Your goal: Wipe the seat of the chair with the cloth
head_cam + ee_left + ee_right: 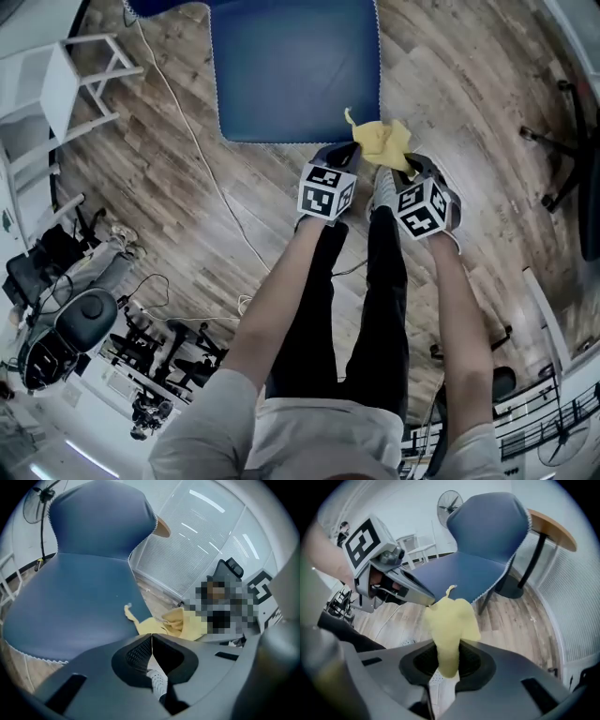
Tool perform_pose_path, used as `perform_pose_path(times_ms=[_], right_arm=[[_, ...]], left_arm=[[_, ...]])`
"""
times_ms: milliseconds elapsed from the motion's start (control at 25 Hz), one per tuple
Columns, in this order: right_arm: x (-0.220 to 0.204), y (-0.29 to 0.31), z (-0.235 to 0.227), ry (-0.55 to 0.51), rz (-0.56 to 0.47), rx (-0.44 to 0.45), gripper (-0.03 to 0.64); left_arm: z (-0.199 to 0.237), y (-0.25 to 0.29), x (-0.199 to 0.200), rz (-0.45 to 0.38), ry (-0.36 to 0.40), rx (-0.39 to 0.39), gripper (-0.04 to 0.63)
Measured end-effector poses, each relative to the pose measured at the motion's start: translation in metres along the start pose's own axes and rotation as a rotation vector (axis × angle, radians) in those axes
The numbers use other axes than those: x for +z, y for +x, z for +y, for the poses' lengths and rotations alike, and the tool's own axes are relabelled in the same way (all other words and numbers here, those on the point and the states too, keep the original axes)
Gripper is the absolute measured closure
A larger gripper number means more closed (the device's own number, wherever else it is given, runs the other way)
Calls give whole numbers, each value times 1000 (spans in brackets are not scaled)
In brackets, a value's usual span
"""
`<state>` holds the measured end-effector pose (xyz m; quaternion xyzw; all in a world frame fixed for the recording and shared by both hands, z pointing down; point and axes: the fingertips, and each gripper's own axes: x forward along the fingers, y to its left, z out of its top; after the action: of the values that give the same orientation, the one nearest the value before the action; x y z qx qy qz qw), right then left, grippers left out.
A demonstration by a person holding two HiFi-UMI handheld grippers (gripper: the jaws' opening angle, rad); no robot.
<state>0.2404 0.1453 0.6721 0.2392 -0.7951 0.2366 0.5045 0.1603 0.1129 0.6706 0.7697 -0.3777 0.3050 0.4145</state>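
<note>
- Standing at the near edge of the seat [291,66], which fills 12 o'clock in the head view, with both grippers held out just short of it.
- Pinching the cloth [382,142] in the right gripper [401,167]. Clamped shut on its lower end in the right gripper view, leaving the rest bunched up and standing toward 12 o'clock.
- Holding the left gripper [342,153] just beside the cloth, at its 9 o'clock. Pressed fully together on nothing in the left gripper view, with the cloth just past the tips at 1 o'clock.
- Hanging the cloth at the seat's near edge, around 5 o'clock of the seat in the head view. Cannot tell whether touching the blue cover or just above it.
- Judged as the approach step: carrying the cloth to the seat, with wiping apparently not yet begun, since no part of the cloth lies flat on it.
- Next, probably: lower the right gripper and push toward 12 o'clock until the bunched end spreads on the seat.
- Then sweep from 3 o'clock to 9 o'clock and back, working up toward the backrest [492,522].
- Calls for tilting the jaws down enough to press cloth, not plastic, against the cover.
- Likely best to draw the left gripper off toward 9 o'clock, clear of the sweep.
</note>
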Motion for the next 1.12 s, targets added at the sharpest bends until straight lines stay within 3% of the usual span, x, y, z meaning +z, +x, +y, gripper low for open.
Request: perform_pose_path(times_ms=[200, 480, 680, 880, 1120], right_arm=[[1, -46, 7, 199, -57, -82, 537], [70, -105, 34, 363, -205, -155, 537], [123, -160, 66, 497, -333, -177, 534], [156, -211, 106, 667, -432, -161, 534], [178, -274, 152, 689, -529, -132, 533]], left_arm=[[15, -59, 7, -34, -34, 13, 568], [50, -167, 31, -130, -63, 80, 568], [50, -253, 44, -173, -80, 119, 568], [40, -327, 49, -210, -128, 104, 568], [44, -400, 57, -283, -212, 125, 568]])
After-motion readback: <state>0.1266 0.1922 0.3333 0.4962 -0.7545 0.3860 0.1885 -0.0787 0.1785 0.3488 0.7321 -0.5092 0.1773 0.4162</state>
